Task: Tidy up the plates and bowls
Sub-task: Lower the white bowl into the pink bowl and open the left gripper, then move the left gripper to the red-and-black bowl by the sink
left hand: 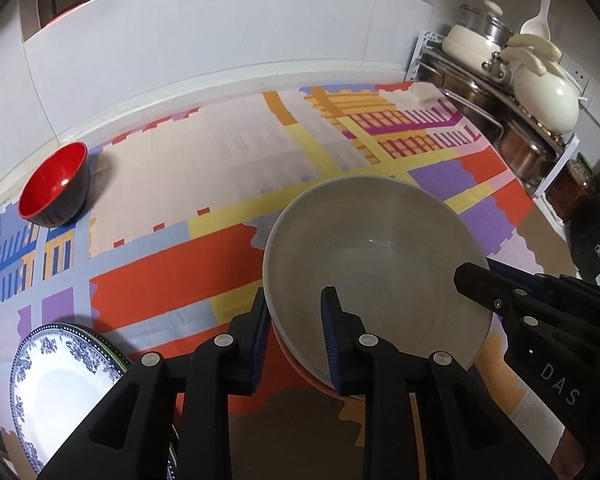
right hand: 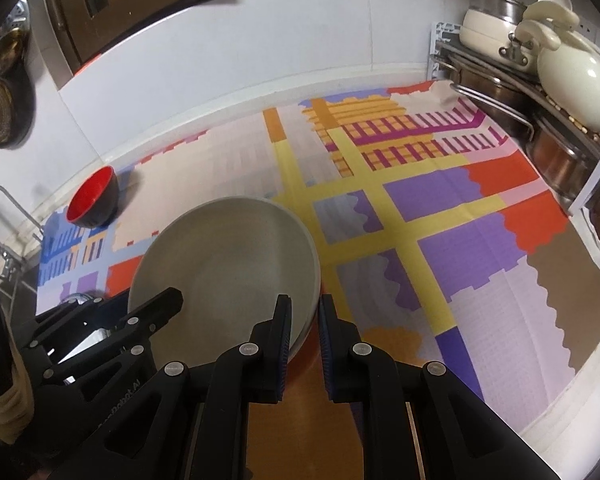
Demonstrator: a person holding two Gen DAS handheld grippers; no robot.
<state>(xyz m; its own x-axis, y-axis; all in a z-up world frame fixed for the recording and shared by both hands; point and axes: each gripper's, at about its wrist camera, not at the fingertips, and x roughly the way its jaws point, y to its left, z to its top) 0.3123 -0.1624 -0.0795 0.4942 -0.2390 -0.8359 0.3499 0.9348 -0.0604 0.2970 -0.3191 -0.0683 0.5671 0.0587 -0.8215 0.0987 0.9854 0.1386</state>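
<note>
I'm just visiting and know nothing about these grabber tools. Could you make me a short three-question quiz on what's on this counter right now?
1. True or false: both the left gripper and the right gripper have a finger on each side of the rim of the large grey ceramic bowl.
2. What colour is the inside of the small black-sided bowl near the back wall?
3. Where does the white plate with blue floral rim sit: A) inside the grey bowl, B) on the metal pot rack, C) on the patterned cloth at the left gripper's left side?

Key: 1 true; 2 red; 3 C.
</note>
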